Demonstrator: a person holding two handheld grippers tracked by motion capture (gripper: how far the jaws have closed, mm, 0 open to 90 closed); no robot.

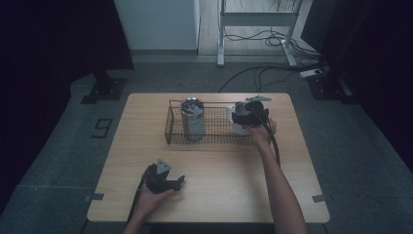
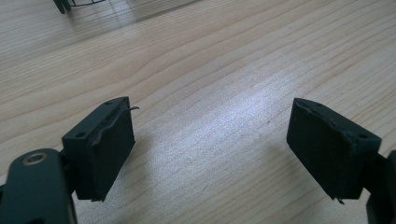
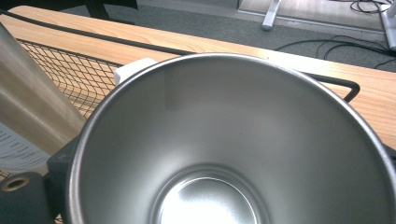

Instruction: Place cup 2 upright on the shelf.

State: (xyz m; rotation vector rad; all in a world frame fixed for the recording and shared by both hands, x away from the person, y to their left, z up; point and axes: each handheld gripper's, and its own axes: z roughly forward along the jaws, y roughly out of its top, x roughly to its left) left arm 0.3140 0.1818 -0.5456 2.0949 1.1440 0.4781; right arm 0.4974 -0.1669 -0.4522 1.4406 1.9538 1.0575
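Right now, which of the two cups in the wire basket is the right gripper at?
The white mug at the basket's right end, under the right gripper; the taller steel tumbler stands apart at the left end.

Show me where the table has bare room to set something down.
Free: the table strip between the wire basket and the front edge, right of the left gripper; also the basket's middle, between tumbler and cup. Crowded: the basket's right end, under the right gripper.
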